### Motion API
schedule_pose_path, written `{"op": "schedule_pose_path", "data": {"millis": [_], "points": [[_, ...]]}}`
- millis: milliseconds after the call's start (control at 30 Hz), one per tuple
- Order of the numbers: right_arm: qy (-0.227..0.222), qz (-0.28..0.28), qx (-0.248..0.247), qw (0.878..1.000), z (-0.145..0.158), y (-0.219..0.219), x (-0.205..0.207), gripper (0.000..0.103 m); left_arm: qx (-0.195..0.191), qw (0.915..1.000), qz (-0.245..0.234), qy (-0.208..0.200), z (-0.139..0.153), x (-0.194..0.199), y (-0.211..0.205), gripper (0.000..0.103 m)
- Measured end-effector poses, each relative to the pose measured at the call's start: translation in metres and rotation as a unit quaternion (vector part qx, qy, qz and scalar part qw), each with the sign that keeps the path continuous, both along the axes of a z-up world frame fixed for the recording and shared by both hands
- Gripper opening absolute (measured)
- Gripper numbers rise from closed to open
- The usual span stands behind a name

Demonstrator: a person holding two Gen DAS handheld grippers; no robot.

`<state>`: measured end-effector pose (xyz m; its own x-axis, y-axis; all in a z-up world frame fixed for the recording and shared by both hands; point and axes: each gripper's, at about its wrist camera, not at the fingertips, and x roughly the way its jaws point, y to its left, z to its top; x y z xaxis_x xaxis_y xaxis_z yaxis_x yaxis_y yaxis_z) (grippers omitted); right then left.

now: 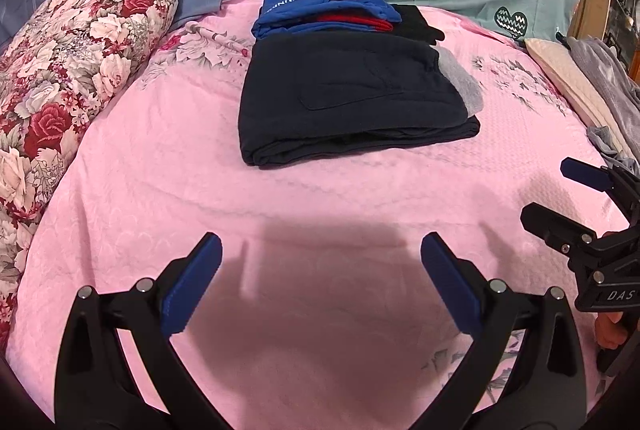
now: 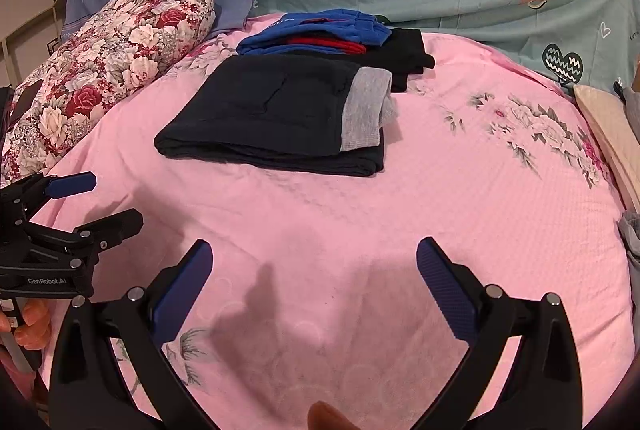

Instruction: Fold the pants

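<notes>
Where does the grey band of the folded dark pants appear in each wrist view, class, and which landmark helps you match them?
Left wrist: grey band right of centre, at the dark pants' right end.
Right wrist: grey band near centre, same end.
Shared landmark: blue and red folded clothes behind the pants.

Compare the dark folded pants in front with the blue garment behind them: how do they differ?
The dark pants are near-black with a grey band at one end; the blue garment is bright blue with red showing between its layers. The dark pants lie nearer both open grippers and look larger; the blue garment sits behind, against the pillows. Both are folded on the pink bedspread.
</notes>
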<state>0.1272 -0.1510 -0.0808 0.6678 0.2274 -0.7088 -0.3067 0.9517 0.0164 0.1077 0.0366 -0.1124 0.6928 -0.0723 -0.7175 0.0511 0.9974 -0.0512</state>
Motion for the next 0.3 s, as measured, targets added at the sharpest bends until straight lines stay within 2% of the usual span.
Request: {"op": "schedule_pose_path", "data": {"millis": [300], "points": [[0.006,-0.002,0.001,1.000,-0.0022,-0.0003,0.0016,0.102,0.004,1.0000,-0.007,-0.002,0.0006,-0.0002,-0.0020,0.101]]}}
